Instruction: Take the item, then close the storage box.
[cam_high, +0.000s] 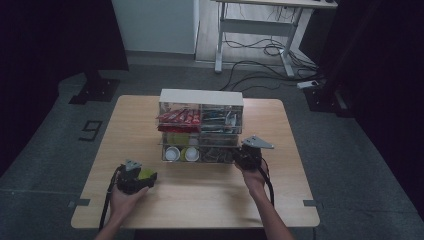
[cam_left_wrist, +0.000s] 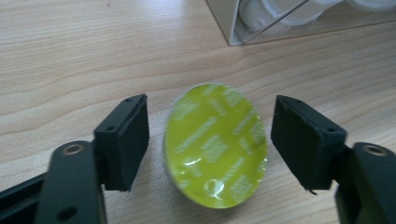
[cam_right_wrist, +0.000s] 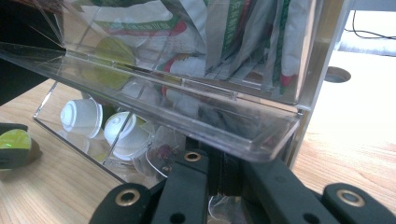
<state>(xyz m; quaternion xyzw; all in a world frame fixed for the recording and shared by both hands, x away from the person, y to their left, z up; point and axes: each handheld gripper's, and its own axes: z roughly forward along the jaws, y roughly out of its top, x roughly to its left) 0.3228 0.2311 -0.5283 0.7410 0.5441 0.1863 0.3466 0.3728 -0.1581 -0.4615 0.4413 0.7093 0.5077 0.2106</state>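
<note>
A small capsule with a yellow-green foil lid (cam_left_wrist: 215, 144) lies on the wooden table (cam_high: 200, 200). My left gripper (cam_left_wrist: 210, 140) is open around it, with a gap between each pad (cam_left_wrist: 128, 140) and the capsule. From above, the left gripper (cam_high: 149, 176) sits at the front left. My right gripper (cam_high: 245, 156) is at the lower right front of a clear acrylic organizer (cam_high: 200, 97). Its jaws (cam_right_wrist: 224, 175) are shut on the lip of a clear hinged flap (cam_right_wrist: 187, 107), which is tilted up and outward. Behind the flap lie two white capsules (cam_right_wrist: 81, 116).
The organizer holds red packets (cam_high: 180, 116) at upper left, sachets (cam_right_wrist: 233, 37) at upper right, and white capsules (cam_high: 172, 153) at lower left. Its corner (cam_left_wrist: 224, 23) lies just beyond the left gripper. A round cable hole (cam_right_wrist: 337, 73) is in the tabletop behind.
</note>
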